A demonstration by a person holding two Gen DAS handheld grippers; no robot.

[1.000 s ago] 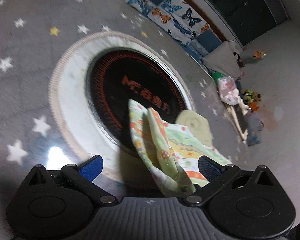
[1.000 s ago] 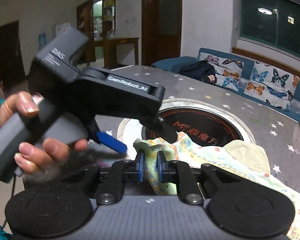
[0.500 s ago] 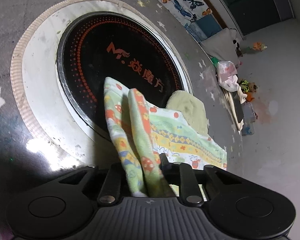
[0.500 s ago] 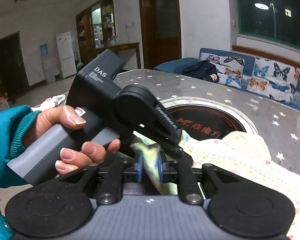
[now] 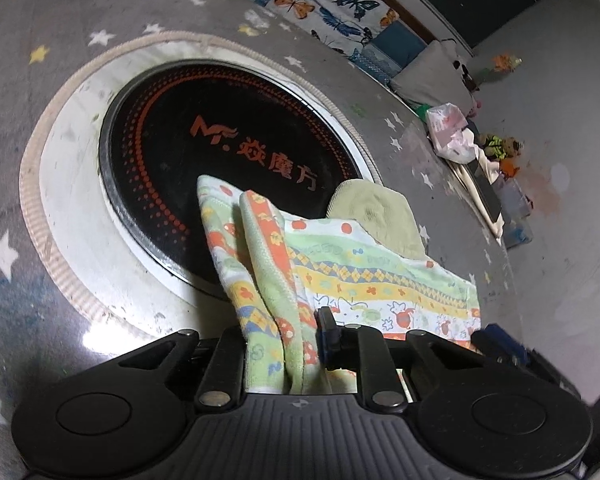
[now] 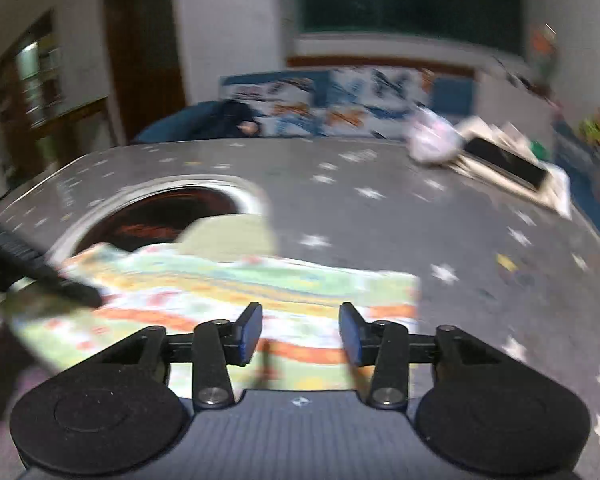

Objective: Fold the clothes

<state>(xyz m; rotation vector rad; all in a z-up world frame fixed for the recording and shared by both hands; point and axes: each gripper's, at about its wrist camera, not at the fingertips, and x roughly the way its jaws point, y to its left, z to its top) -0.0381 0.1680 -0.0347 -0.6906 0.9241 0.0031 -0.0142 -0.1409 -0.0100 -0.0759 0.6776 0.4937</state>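
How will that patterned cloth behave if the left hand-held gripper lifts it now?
Probably floppy: the patterned cloth already bunches into soft folds at the left hand-held gripper. Likely light and thin. The free end would probably drag across the table.

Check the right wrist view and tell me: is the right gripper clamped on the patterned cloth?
No, the right gripper stands open with nothing between its pads, above the patterned cloth.

Right wrist view smeared by motion blur: pattern on cloth unreadable, items at 2 o'clock on table indistinct. Left gripper cut off by frame edge at 9 o'clock. In left wrist view, left finger hidden behind bunched cloth.
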